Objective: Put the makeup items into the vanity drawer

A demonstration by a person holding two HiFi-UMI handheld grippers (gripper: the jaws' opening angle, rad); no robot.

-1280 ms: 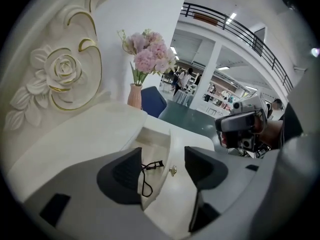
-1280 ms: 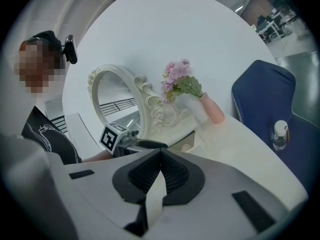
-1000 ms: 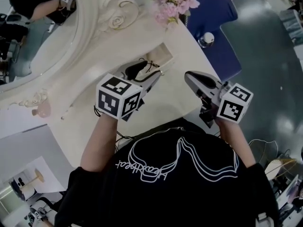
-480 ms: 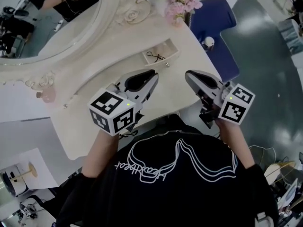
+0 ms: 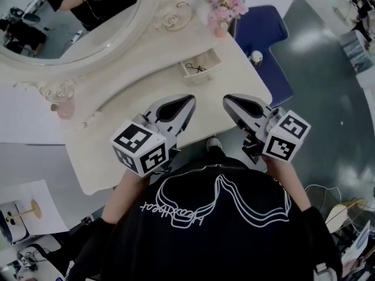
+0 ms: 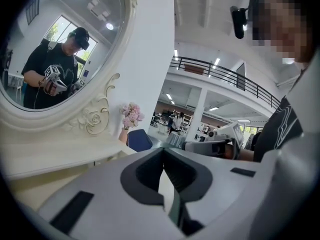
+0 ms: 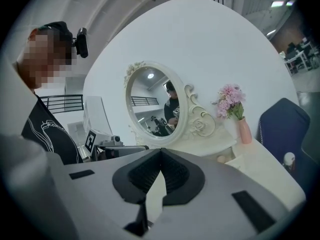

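1. Now shut and empty: left gripper [image 5: 190,100], right gripper [image 5: 227,100], side by side.
2. Open drawer [image 5: 199,78] at twelve o'clock; pink bottle [image 5: 64,109] at ten.
3. Better opened wide before reaching for bottle.

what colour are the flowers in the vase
Pink; the flowers show best in the right gripper view.

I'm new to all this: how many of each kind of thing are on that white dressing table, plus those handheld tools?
Mirror: 1
Vase of pink flowers: 1
Open drawer: 1
Pink bottle: 1
Grippers: 2, the left gripper and the right gripper
Total: 6
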